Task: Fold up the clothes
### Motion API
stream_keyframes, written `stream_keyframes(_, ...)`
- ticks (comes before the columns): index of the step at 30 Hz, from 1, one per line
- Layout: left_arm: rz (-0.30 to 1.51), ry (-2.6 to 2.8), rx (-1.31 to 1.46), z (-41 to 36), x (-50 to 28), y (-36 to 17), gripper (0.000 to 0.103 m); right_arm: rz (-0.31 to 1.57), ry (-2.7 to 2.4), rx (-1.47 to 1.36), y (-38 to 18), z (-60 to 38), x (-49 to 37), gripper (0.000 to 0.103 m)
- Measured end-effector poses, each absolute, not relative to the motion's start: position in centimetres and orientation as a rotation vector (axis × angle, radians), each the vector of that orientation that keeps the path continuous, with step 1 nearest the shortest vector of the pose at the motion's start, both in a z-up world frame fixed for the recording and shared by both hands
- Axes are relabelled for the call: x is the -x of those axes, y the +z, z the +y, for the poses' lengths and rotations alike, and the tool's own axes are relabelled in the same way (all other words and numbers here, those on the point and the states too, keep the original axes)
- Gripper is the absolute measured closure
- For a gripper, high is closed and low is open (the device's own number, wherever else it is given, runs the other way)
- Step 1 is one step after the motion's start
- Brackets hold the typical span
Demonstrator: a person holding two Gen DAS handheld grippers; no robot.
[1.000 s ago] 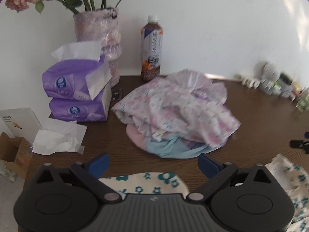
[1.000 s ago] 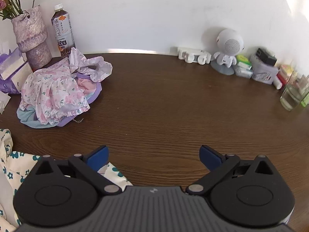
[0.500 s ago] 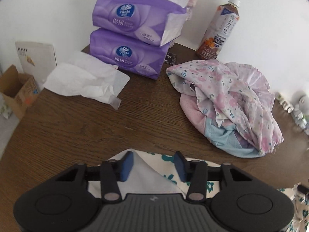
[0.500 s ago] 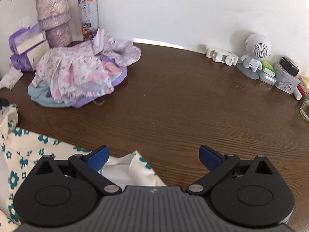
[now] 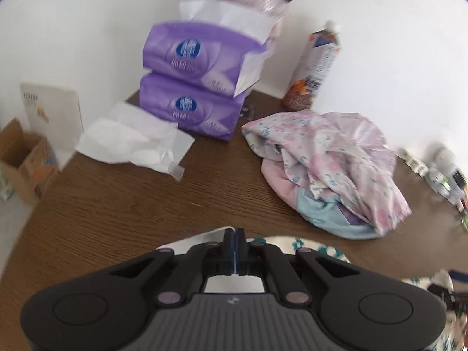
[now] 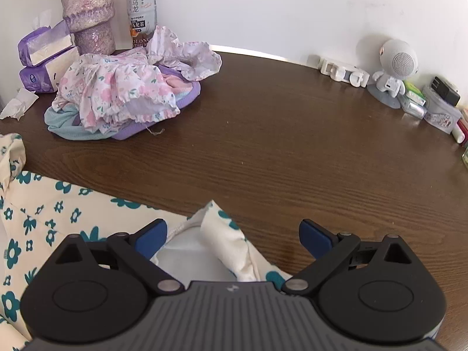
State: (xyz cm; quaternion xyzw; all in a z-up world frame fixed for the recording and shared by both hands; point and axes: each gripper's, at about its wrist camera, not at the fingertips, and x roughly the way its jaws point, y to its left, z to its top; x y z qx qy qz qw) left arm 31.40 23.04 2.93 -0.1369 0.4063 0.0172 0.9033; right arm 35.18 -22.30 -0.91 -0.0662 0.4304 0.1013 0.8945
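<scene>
A cream garment with teal flowers (image 6: 44, 204) lies spread at the near edge of the brown table (image 6: 292, 146). My left gripper (image 5: 235, 241) is shut on an edge of that garment (image 5: 304, 244), and cloth shows under its jaws. My right gripper (image 6: 232, 232) is open, and a bunched corner of the garment sits between its blue fingertips (image 6: 152, 234). A heap of pink floral, purple and pale blue clothes (image 6: 122, 99) rests further back; in the left wrist view the heap (image 5: 327, 166) lies ahead and to the right.
Two stacked purple tissue packs (image 5: 199, 87), loose white tissue (image 5: 134, 143), a tea bottle (image 6: 141, 5) and a purple vase (image 6: 87, 14) stand at the back left. A white robot figure (image 6: 395, 70) and small items line the back right. A cardboard box (image 5: 20, 163) sits off the left edge.
My left gripper has closed from wide open onto the flowered garment's edge and moved left. My right gripper has moved over the garment's corner, staying open.
</scene>
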Motion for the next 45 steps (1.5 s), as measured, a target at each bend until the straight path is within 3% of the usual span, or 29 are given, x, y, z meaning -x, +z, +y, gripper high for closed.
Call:
stream_keyframes(20, 0.855, 0.112, 0.312, 27.3, -25.3, 0.1, 0.103, 0.881, 0.189, 0.073, -1.8, -23.2, -34.6, 0.004)
stream_keyframes(22, 0.827, 0.054, 0.416, 27.8, -25.2, 0.6, 0.095, 0.88, 0.187, 0.066, -1.8, -23.3, -34.6, 0.004)
stream_keyframes(25, 0.798, 0.008, 0.562, 27.9, -25.8, 1.0, 0.072, 0.878, 0.183, 0.056, -1.9, -23.4, -34.6, 0.004)
stream_keyframes(27, 0.797, 0.016, 0.581, 27.3, -26.7, 1.1, 0.07, 0.878, 0.179, 0.051, -1.9, -23.4, -34.5, 0.004)
stream_keyframes(31, 0.791, 0.048, 0.63, 26.8, -28.3, 0.8, 0.071, 0.875, 0.179, 0.045, -2.0, -23.5, -34.4, 0.004)
stream_keyframes(34, 0.792, 0.031, 0.677, 26.7, -28.9, 0.5, 0.103, 0.873, 0.18, 0.046, -2.0, -23.4, -34.3, 0.004)
stream_keyframes(45, 0.712, -0.067, 0.589, 25.1, -26.8, 3.9, 0.103, 0.857, 0.183, 0.049, -2.1, -23.5, -34.1, 0.003)
